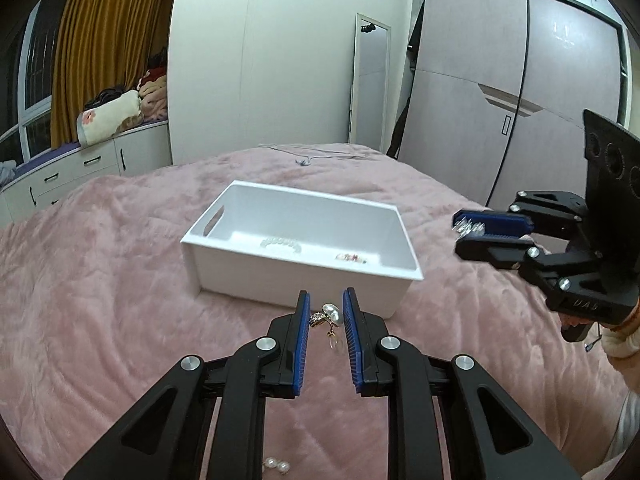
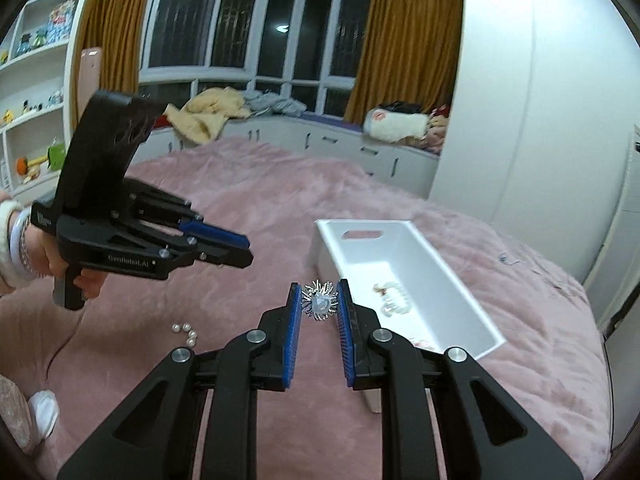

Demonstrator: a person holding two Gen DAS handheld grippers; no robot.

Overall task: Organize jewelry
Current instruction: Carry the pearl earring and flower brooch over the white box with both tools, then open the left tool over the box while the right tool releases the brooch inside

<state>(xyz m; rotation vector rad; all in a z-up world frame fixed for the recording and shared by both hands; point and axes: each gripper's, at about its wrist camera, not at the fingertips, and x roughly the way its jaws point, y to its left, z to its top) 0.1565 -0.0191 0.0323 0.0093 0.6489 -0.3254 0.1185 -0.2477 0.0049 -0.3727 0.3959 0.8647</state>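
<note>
My left gripper (image 1: 326, 300) is shut on a gold pearl earring (image 1: 329, 316), held above the pink bedspread just short of the white box (image 1: 240, 272). My right gripper (image 2: 319, 290) is shut on a silver spiky brooch (image 2: 320, 302), lifted beside the white box (image 2: 464, 300). The right gripper (image 1: 464, 236) also shows at the right of the left wrist view, the silver brooch (image 1: 466, 226) at its tips. The left gripper (image 2: 246, 250) shows at the left of the right wrist view. A pearl bracelet (image 1: 280, 244) and small pieces (image 1: 352, 258) lie inside the box.
Loose pearls (image 2: 185, 332) lie on the pink bedspread (image 2: 260, 208) near me; more pearls (image 1: 276, 465) show under the left gripper. A thin chain (image 1: 304, 158) lies far back on the bed. Wardrobe doors (image 1: 500, 100), a mirror and window-seat drawers ring the bed.
</note>
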